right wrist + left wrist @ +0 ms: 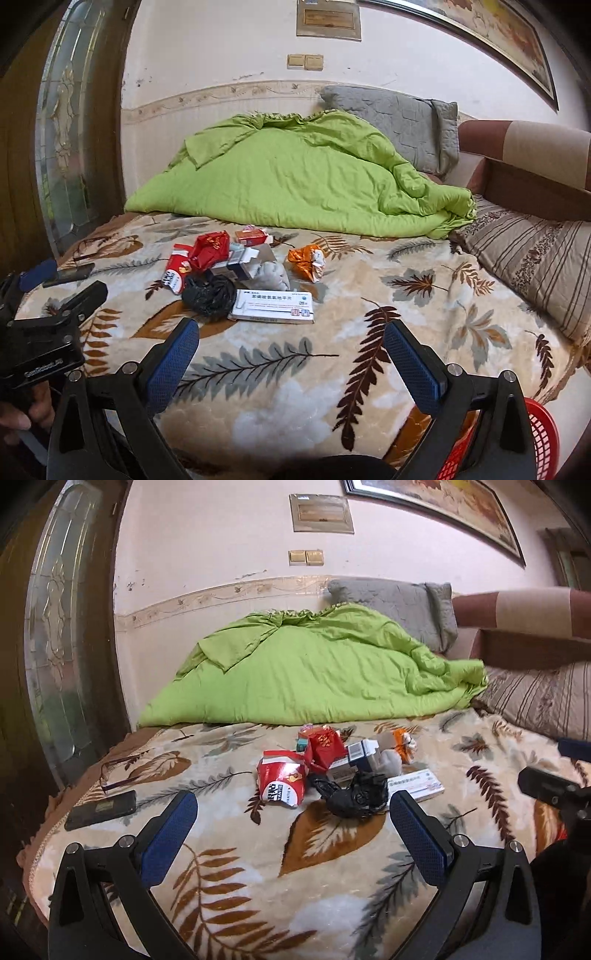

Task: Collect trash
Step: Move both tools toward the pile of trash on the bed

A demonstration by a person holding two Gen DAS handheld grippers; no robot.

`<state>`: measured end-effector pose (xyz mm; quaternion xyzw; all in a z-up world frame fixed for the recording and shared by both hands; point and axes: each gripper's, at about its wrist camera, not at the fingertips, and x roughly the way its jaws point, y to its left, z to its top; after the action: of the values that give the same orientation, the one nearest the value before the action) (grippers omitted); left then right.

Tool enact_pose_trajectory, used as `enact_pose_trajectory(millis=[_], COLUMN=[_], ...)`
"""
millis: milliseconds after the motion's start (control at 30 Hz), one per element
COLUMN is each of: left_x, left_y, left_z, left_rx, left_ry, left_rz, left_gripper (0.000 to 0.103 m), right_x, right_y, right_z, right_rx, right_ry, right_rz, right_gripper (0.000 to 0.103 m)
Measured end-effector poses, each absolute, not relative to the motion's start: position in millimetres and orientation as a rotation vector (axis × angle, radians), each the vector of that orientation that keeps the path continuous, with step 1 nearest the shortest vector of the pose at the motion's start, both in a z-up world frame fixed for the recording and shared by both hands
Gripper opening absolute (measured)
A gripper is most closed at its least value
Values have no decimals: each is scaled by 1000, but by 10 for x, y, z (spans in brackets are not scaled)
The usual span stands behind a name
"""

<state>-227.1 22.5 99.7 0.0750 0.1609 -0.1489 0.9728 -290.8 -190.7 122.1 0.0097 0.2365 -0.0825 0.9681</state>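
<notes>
A heap of trash lies on the leaf-patterned bed blanket (332, 853): a crumpled red-and-white wrapper (282, 779), a red packet (325, 747), a black plastic bag (351, 794), a dark carton (354, 760), a white medicine box (273, 306) and an orange wrapper (304, 263). My left gripper (291, 808) is open and empty, just short of the heap. My right gripper (291, 338) is open and empty, in front of the medicine box. A red mesh basket (535, 439) sits at the lower right.
A green duvet (306, 668) is bunched behind the trash. A phone (101, 808) and glasses (118, 771) lie at the bed's left edge. A grey pillow (399, 122), a striped pillow (535, 258) and a cardboard box (532, 184) sit at the right. A glass door (59, 627) stands left.
</notes>
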Motion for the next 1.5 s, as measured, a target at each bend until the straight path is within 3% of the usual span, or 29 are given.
enact_pose_trajectory(millis=[1500], left_x=[-2296], left_y=[109], left_z=[937], left_rx=[215], left_ry=[354], left_rz=[-346], left_gripper=[103], right_x=[-2927], right_y=[-2020], right_z=[1073], right_rx=[46], right_ry=[518], right_rz=[-211], right_gripper=[102])
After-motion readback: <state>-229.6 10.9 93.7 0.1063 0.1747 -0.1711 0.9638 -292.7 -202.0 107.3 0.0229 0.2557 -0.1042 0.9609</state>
